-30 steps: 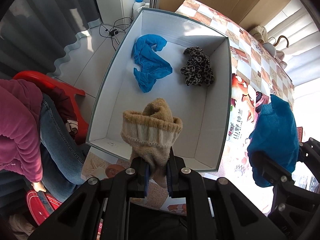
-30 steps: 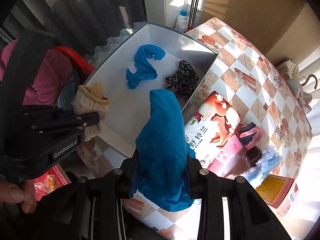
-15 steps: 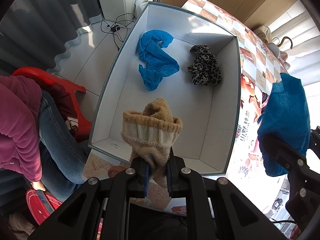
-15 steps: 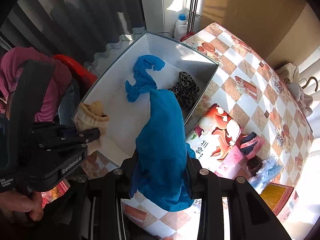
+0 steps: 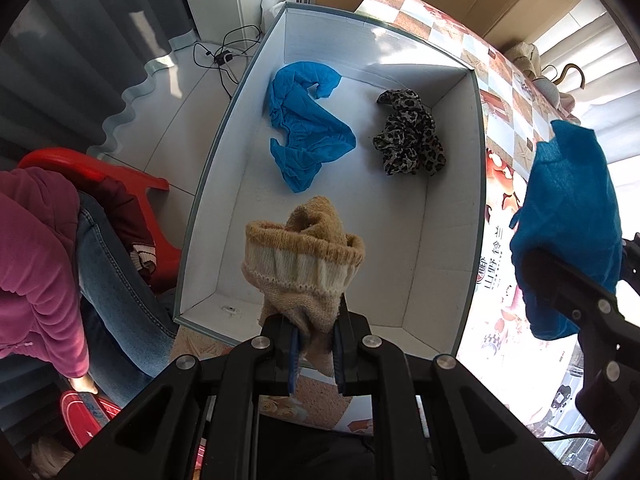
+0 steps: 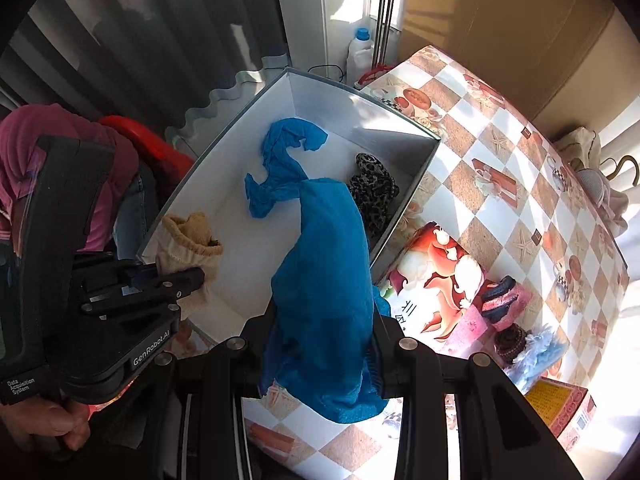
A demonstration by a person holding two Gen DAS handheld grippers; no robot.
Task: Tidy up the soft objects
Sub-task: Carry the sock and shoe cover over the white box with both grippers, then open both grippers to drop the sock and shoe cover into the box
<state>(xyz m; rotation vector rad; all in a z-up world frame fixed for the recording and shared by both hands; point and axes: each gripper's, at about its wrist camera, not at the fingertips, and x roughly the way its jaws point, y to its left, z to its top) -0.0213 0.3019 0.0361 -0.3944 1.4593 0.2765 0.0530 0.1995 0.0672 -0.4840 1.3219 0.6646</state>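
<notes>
My left gripper (image 5: 314, 322) is shut on a beige knitted sock (image 5: 304, 256), held over the near end of a white open box (image 5: 452, 208). In the right wrist view the same sock (image 6: 188, 240) hangs at the box's near left corner. My right gripper (image 6: 324, 344) is shut on a blue cloth (image 6: 328, 292), which hangs over the box's right edge (image 6: 404, 212); the left wrist view shows that cloth (image 5: 568, 216) to the right of the box. Inside the box lie a crumpled blue cloth (image 5: 304, 128) and a leopard-print cloth (image 5: 408, 140).
The box stands at the left end of a checkered table (image 6: 520, 168). A printed packet (image 6: 440, 272), pink and dark soft items (image 6: 504, 296), a light blue fluffy piece (image 6: 540, 356) and a small carton (image 6: 560, 408) lie on it. A person in a magenta top (image 5: 36, 264) sits left by a red chair (image 5: 120, 176).
The right gripper with the blue cloth has shifted toward the box, from above the table to the box's right edge. The left gripper has stayed over the near end with the sock.
</notes>
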